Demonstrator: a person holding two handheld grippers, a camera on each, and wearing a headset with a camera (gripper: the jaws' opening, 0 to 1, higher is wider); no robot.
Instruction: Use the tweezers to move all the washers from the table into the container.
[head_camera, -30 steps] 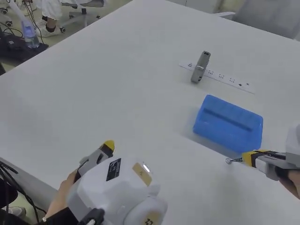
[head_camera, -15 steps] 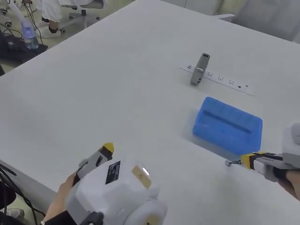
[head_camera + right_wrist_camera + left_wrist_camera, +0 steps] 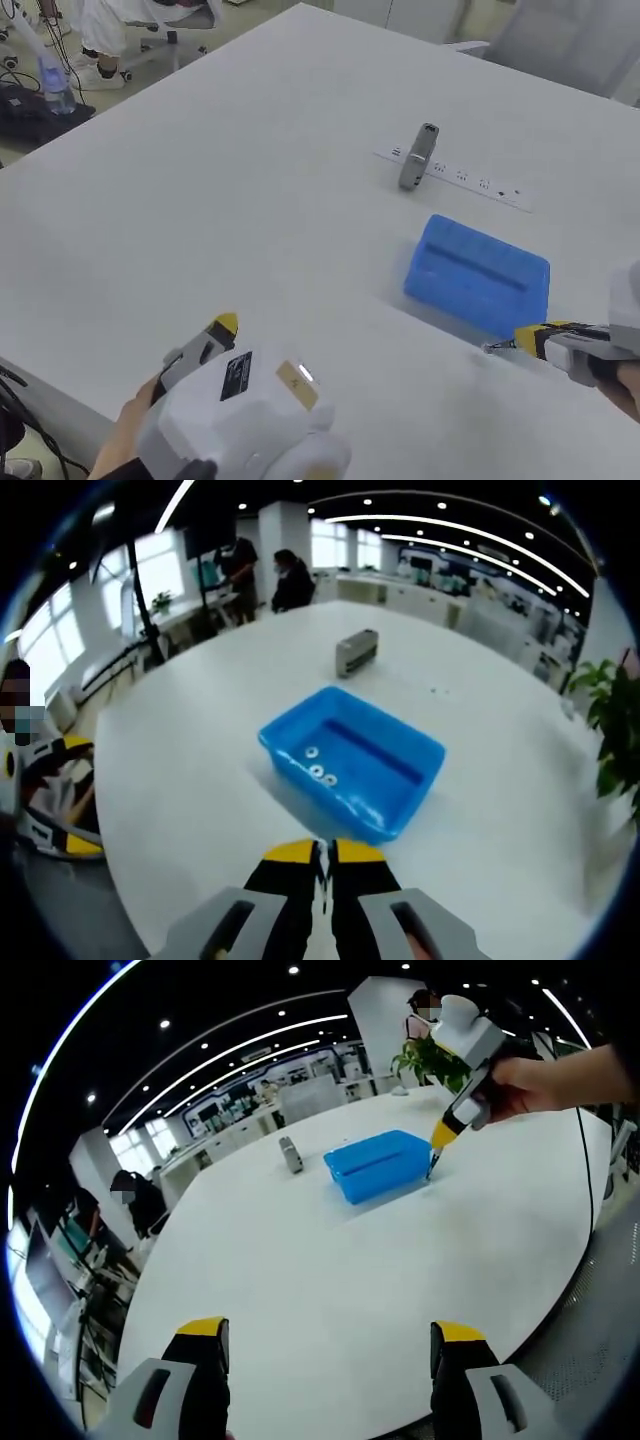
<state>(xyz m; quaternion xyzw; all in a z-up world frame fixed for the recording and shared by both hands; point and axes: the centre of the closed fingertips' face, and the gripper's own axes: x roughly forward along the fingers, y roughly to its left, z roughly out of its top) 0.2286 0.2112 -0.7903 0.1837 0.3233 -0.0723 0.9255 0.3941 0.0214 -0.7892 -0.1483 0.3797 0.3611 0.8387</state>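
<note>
washers, three, lay in the tub, well in from the near edge of the desk. another seemed pinched in the tweezers just beside it. tiny, light, slippery, so best gripped across the rim. right gripper was clamped on the tweezers, left gripper stood apart.

We see a blue container of smooth, faintly glossy plastic, shiny metal washers in it, thin metal tweezers, and a white table with a smooth matt top.

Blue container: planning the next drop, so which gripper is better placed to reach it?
Right. The right gripper, shut on the tweezers, sits beside the container; the left gripper is open, far back from it.
</note>
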